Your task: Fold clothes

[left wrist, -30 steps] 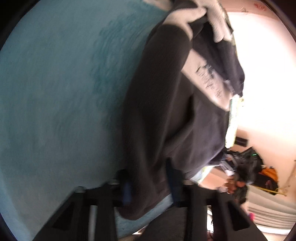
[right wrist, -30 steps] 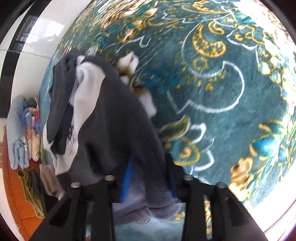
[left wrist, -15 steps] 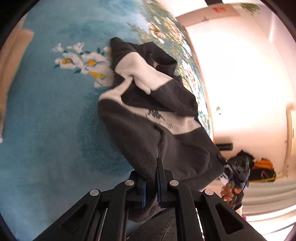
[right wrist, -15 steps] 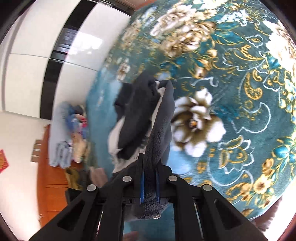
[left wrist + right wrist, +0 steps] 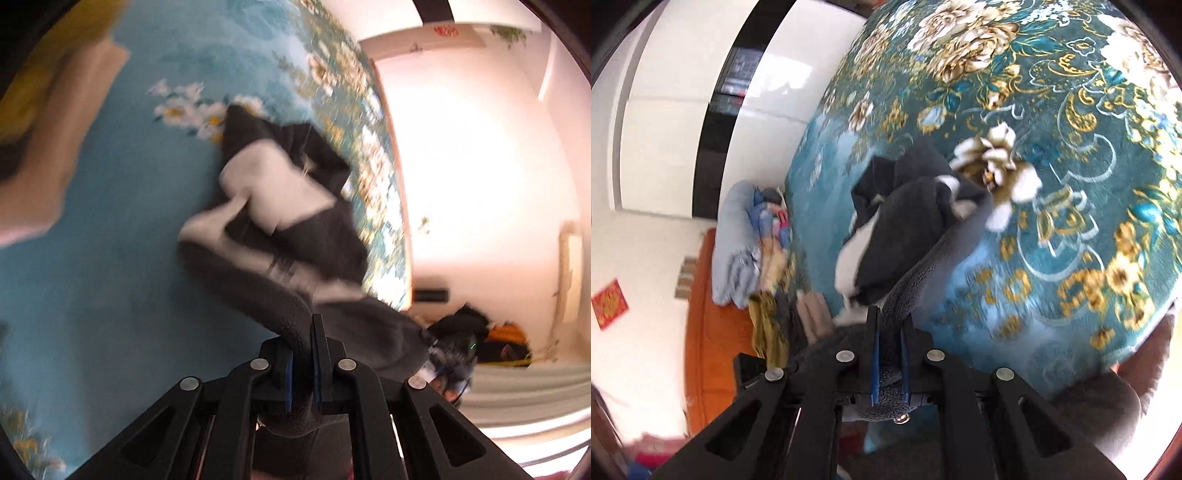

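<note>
The left tool (image 5: pixel 303 363) was clamped on a thick edge of the dark grey and white fleece garment (image 5: pixel 284 221), and the right tool (image 5: pixel 888 363) was clamped on another edge of the same garment (image 5: pixel 905 229). From each tool the fleece ran away toward twelve o'clock, bunched and twisted, its far end resting on the teal floral blanket (image 5: pixel 1071 184). No fold was made: the garment was crumpled, not spread flat, so spreading, folding and setting aside all appeared to be left. At nine o'clock in the right wrist view a heap of other clothes (image 5: pixel 750 243) lay at the blanket's edge, its state too small to judge.
</note>
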Demonstrator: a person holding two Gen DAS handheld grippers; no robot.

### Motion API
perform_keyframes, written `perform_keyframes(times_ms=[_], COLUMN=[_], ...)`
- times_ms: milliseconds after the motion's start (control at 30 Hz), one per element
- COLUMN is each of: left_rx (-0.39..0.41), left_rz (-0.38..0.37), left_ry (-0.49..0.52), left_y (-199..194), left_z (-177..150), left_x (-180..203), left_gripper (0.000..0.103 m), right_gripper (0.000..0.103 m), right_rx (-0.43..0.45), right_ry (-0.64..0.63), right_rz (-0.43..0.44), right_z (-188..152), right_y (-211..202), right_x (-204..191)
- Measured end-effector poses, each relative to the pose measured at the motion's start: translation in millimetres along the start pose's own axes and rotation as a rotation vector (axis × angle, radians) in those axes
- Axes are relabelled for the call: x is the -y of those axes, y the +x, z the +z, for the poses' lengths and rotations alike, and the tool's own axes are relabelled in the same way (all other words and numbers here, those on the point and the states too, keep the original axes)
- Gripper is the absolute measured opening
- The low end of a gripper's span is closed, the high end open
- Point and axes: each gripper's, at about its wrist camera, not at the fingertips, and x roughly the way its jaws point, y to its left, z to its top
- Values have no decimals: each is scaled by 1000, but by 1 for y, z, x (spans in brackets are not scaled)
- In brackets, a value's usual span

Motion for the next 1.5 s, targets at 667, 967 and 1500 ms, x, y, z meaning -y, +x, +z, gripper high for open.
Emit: perform_keyframes(times_ms=[667,967,1500], left_rx=[78,253,116], left_rz=[-241,-76,483], left_ry=[-578,-207,323], left_y=[97,54,136], left_z=[200,190,161], left_x=[-83,-38,7], left_gripper=[48,64,37], right_gripper=[36,45,55], right_rx=[87,63,16], right_ry=[285,134,208], right_rz=[-99,-260,-302], right_z=[178,174,152], right_y=[108,103,162], right_x=[11,16,60])
